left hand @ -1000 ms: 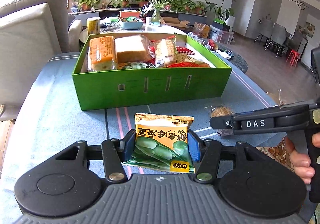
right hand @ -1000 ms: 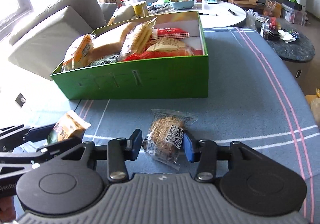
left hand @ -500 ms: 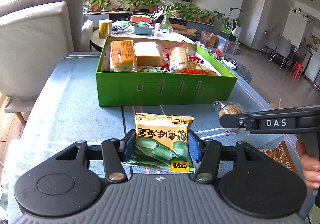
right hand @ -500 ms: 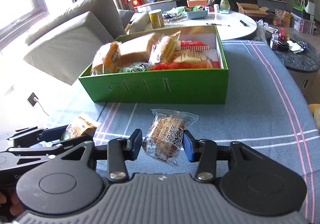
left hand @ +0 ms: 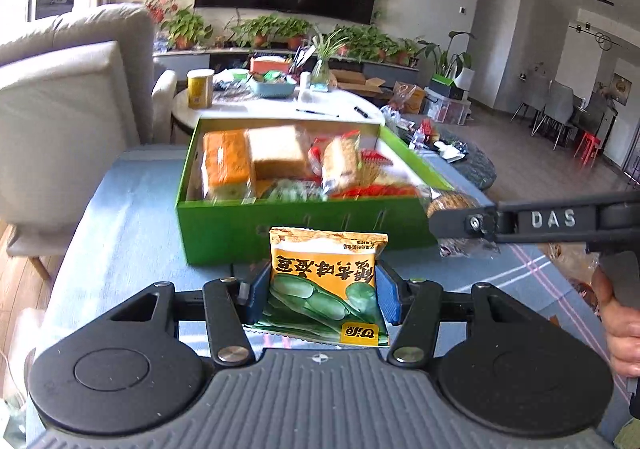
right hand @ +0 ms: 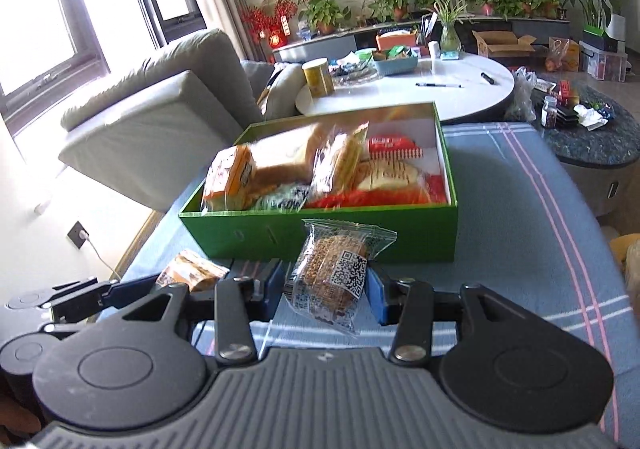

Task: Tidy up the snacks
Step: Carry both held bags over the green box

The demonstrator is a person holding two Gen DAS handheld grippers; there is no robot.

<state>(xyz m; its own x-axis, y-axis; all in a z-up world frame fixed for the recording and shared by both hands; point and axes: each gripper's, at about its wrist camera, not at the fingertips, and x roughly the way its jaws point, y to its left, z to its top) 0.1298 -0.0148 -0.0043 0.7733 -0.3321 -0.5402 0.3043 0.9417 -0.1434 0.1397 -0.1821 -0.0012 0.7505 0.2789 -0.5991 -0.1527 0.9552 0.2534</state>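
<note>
green box [right hand: 332, 233] near table edge [right hand: 156, 237], right side clear

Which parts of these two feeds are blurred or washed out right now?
Left wrist view: the green cardboard box and the snacks in it are motion-smeared, while the orange-and-green snack packet in the jaws is sharp. Right wrist view: the window at upper left is blown out, and the clear-wrapped brown cake stays crisp.

Box [right hand: 328, 239] on tablecloth [right hand: 520, 233], packed with bread packets [right hand: 256, 173]. Before it, bean packet [left hand: 326, 285] between left gripper [left hand: 323, 295] pads; to the right, cake packet [right hand: 334, 275] between right gripper [right hand: 326, 291] pads. Round table [right hand: 452, 89] behind box, sofa [right hand: 160, 117] left.
</note>
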